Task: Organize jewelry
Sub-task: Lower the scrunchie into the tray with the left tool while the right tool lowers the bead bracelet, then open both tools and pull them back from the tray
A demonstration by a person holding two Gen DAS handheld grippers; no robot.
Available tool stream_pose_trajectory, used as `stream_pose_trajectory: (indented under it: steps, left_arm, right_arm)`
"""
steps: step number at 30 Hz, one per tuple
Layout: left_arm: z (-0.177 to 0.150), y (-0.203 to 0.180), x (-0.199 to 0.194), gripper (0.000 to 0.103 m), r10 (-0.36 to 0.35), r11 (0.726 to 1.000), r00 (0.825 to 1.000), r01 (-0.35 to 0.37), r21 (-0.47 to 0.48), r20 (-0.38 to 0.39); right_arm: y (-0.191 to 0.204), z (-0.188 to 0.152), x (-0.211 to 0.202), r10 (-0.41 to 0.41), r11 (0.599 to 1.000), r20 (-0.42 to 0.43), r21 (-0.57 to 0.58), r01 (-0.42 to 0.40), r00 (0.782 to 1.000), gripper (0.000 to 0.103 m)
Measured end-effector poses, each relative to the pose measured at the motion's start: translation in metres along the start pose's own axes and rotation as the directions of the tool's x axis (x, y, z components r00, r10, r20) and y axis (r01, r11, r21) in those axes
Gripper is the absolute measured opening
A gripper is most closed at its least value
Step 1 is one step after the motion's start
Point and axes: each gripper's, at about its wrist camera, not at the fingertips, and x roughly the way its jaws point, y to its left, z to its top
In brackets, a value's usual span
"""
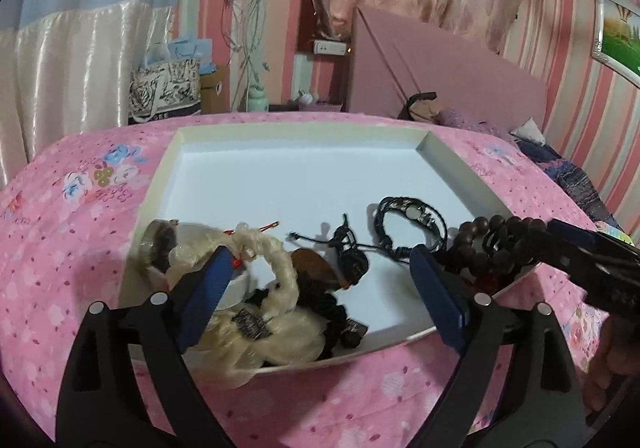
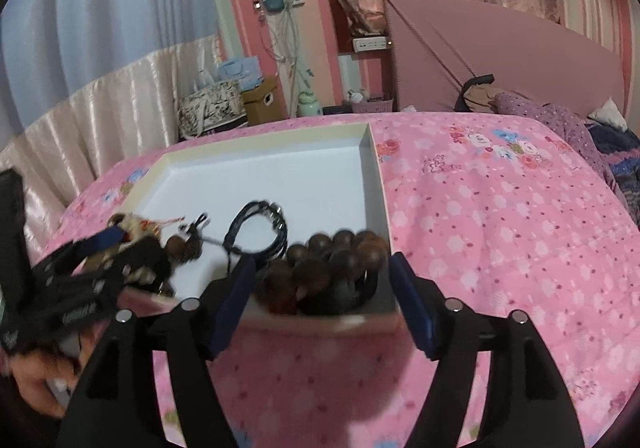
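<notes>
A shallow white box (image 1: 280, 168) lies on the pink bedspread, also in the right wrist view (image 2: 280, 172). Its near part holds a pale bead strand (image 1: 276, 268), a black cord bracelet (image 1: 412, 224) and dark wooden prayer beads (image 1: 496, 244). My left gripper (image 1: 320, 260) is open over the pale strand and pendants. My right gripper (image 2: 320, 268) is open, its fingers either side of the wooden beads (image 2: 336, 260) at the box's near right corner. The black bracelet (image 2: 260, 228) lies just beyond.
The floral bedspread (image 2: 500, 228) stretches to the right. A pink headboard (image 1: 440, 80) and crumpled clothes (image 2: 560, 120) are at the back right. Bags and a cardboard box (image 1: 176, 84) stand past the bed's far edge.
</notes>
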Motion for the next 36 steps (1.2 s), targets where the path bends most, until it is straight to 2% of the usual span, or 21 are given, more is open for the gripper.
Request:
stream_pose_trajectory:
  steps: [2,6,8,12,14,18,20,23,24,25,27,31,33,36]
  left_arm:
    - [0.003,-0.001,-0.003,0.089,0.012,1.000,1.000,-0.011,0.026,-0.025]
    - [0.008,0.002,-0.027,0.089,-0.051,0.999,0.998,0.052,0.014,-0.022]
    - [0.004,0.002,-0.044,0.090,-0.054,0.998,0.998,0.055,0.040,-0.009]
    - [-0.011,0.010,-0.076,0.090,0.009,0.998,0.999,-0.012,0.064,0.047]
    - [-0.020,0.015,-0.092,0.094,0.044,0.997,0.996,-0.049,0.062,0.082]
    - [-0.042,0.017,-0.119,0.098,0.112,0.988,0.979,-0.128,0.090,0.171]
    - [-0.049,0.014,-0.129,0.100,0.124,0.984,0.972,-0.147,0.105,0.199]
    - [-0.060,0.012,-0.140,0.100,0.130,0.982,0.965,-0.157,0.106,0.227]
    - [-0.063,0.011,-0.143,0.100,0.143,0.979,0.962,-0.172,0.108,0.234]
    - [-0.069,0.011,-0.147,0.100,0.177,0.972,0.951,-0.210,0.110,0.254]
    - [-0.074,0.014,-0.151,0.100,0.199,0.967,0.944,-0.233,0.106,0.265]
    - [-0.076,0.022,-0.157,0.100,0.202,0.970,0.938,-0.231,0.071,0.281]
    - [-0.077,0.026,-0.157,0.100,0.209,0.971,0.938,-0.232,0.054,0.275]
    - [-0.079,0.027,-0.162,0.100,0.219,0.969,0.929,-0.243,0.046,0.298]
  right_arm:
    - [-0.004,-0.006,-0.007,0.000,1.000,-0.009,-0.019,0.000,1.000,0.073]
    - [-0.018,-0.018,-0.029,0.007,1.000,0.008,-0.005,-0.007,1.000,0.074]
    - [-0.022,-0.024,-0.038,0.010,1.000,0.025,0.003,-0.010,1.000,0.074]
    - [-0.017,-0.036,-0.053,0.034,0.999,0.079,0.009,-0.034,0.996,0.074]
    - [-0.008,-0.041,-0.060,0.045,0.999,0.105,-0.009,-0.044,0.993,0.074]
    - [0.024,-0.051,-0.071,0.112,0.991,0.160,-0.097,-0.097,0.981,0.084]
    - [0.034,-0.055,-0.075,0.132,0.985,0.177,-0.133,-0.109,0.975,0.084]
    - [0.043,-0.066,-0.081,0.077,0.985,0.231,-0.170,-0.038,0.970,0.087]
    - [0.044,-0.068,-0.082,0.036,0.985,0.244,-0.171,0.006,0.969,0.093]
    - [0.042,-0.069,-0.083,0.024,0.986,0.245,-0.165,0.017,0.969,0.094]
    - [0.036,-0.071,-0.091,0.017,0.988,0.267,-0.150,0.024,0.964,0.095]
    - [0.026,-0.072,-0.094,0.007,0.994,0.274,-0.109,0.024,0.962,0.101]
    - [0.025,-0.070,-0.090,-0.003,0.995,0.252,-0.097,0.029,0.968,0.101]
    - [0.027,-0.070,-0.084,-0.013,0.994,0.224,-0.105,0.037,0.974,0.101]
